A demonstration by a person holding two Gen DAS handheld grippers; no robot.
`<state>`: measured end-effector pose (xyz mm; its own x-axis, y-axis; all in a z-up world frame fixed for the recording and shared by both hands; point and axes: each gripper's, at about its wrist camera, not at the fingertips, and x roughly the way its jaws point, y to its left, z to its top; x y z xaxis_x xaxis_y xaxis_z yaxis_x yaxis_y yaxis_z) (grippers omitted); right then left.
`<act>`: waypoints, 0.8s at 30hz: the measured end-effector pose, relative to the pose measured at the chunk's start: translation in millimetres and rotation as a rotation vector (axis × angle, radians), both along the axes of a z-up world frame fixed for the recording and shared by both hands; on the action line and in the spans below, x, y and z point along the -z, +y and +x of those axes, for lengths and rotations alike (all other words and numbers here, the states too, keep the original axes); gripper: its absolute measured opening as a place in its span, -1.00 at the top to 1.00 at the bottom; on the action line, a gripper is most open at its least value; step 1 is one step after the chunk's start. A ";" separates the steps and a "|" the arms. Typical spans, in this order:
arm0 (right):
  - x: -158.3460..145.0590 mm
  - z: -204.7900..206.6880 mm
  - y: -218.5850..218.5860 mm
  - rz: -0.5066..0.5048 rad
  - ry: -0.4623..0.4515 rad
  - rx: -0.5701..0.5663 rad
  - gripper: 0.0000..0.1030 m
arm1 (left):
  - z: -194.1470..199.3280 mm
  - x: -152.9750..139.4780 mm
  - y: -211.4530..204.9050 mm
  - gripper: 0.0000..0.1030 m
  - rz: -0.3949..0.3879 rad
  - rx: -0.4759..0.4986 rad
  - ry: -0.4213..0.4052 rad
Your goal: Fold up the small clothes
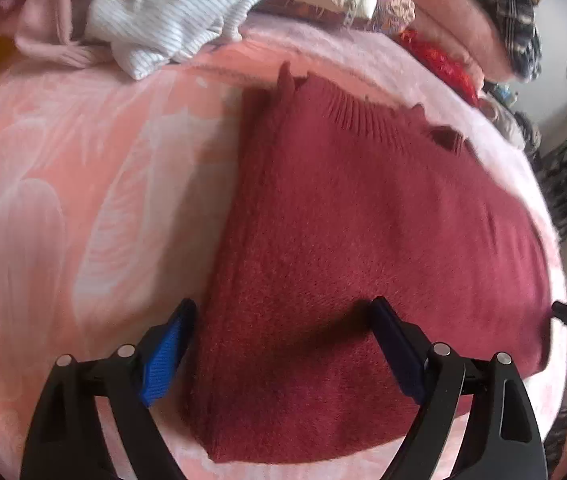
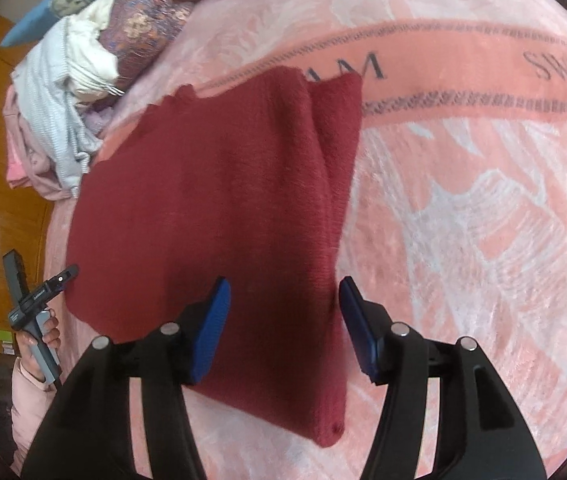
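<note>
— Where's the jumper now?

— The red sweater [image 1: 363, 240] lies flat on the pink blanket [image 1: 63, 200], filling the middle of both views, its sides already tucked in. That leaves a tidy strip, I'd say ready for the crosswise fold.

— And the grippers?

— The left gripper [image 1: 283, 308] hangs over its near edge, jaws spread, holding nothing. The right gripper [image 2: 285, 288] likewise, spread above the hem. The unfolded clothes [image 2: 63, 100] wait at upper left.
</note>
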<state>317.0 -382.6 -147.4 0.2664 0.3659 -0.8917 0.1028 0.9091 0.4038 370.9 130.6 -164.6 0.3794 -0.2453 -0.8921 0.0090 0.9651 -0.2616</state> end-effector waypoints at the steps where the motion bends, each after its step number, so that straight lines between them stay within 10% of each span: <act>1: 4.0 0.7 0.3 -0.021 0.011 0.007 0.08 | -0.6 1.3 -2.0 -0.71 0.014 0.008 -0.006; 8: 21.9 -2.3 5.2 -0.107 0.033 0.015 0.09 | -4.2 12.1 -11.5 -0.80 0.097 0.035 -0.046; 17: 8.3 -32.5 -4.3 0.019 0.035 -0.026 0.02 | -29.0 -36.7 -15.8 -0.69 0.096 0.046 -0.174; 24: 26.4 -26.4 6.2 -0.016 0.095 -0.020 0.09 | -27.4 -29.1 -40.4 -0.71 0.067 0.095 -0.105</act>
<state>290.6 -376.4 -173.8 0.1732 0.3559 -0.9183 0.1211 0.9176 0.3785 343.5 90.3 -135.6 0.4494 -0.2262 -0.8642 0.1252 0.9738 -0.1897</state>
